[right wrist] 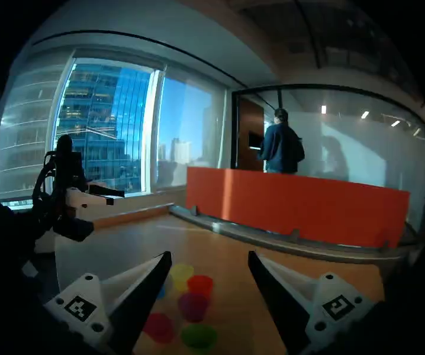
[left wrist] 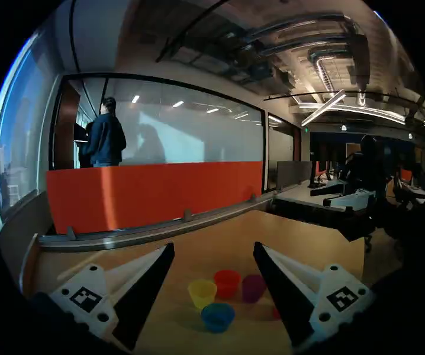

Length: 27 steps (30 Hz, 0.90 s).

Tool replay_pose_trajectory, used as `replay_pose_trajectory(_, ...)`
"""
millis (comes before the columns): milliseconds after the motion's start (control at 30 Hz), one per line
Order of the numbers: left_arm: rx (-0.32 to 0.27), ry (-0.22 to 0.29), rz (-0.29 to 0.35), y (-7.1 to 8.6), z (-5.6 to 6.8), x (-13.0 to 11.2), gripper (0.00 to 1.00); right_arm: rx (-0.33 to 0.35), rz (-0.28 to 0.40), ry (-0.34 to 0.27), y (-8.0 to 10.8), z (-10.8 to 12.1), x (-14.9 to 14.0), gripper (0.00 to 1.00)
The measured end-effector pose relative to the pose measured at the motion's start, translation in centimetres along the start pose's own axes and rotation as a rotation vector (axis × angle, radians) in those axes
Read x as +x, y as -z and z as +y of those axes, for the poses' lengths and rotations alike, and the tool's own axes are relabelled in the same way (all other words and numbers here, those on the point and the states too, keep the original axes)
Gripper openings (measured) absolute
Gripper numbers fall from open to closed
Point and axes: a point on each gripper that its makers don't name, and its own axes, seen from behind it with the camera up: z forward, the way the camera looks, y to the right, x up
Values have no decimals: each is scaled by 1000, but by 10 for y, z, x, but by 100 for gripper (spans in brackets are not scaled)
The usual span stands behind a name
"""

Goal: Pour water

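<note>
Wooden table [left wrist: 212,231] bears round plastic cups [left wrist: 227,283]; left gripper [left wrist: 212,245] and right gripper [right wrist: 208,254] gape empty.

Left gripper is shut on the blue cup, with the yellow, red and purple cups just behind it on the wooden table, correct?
No. The left gripper view shows the left gripper open, spread wide and holding nothing; the blue cup stands free on the wooden table. The yellow cup, red cup and purple cup do sit just behind it.

I saw the cups [left wrist: 227,283] clustered on the near part of the table [left wrist: 212,236]. A partition [left wrist: 153,195] ran along its far edge, with a person [left wrist: 106,133] standing behind it, far left.
</note>
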Motion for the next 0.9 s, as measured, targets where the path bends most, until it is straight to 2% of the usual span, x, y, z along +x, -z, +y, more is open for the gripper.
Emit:
replay_pose_trajectory(500,-12,13,-136,-3,-4,-64,100,45,-204,36,13,-5,-86,100)
replay_pose_trajectory(700,-16,26,-199,-5,-4,-95,100,59,-244,26,15,-9,-109,100)
replay_pose_trajectory(900,-19,15,-254,-9,-1,-123,100,76,-274,-5,15,-13,-131,100)
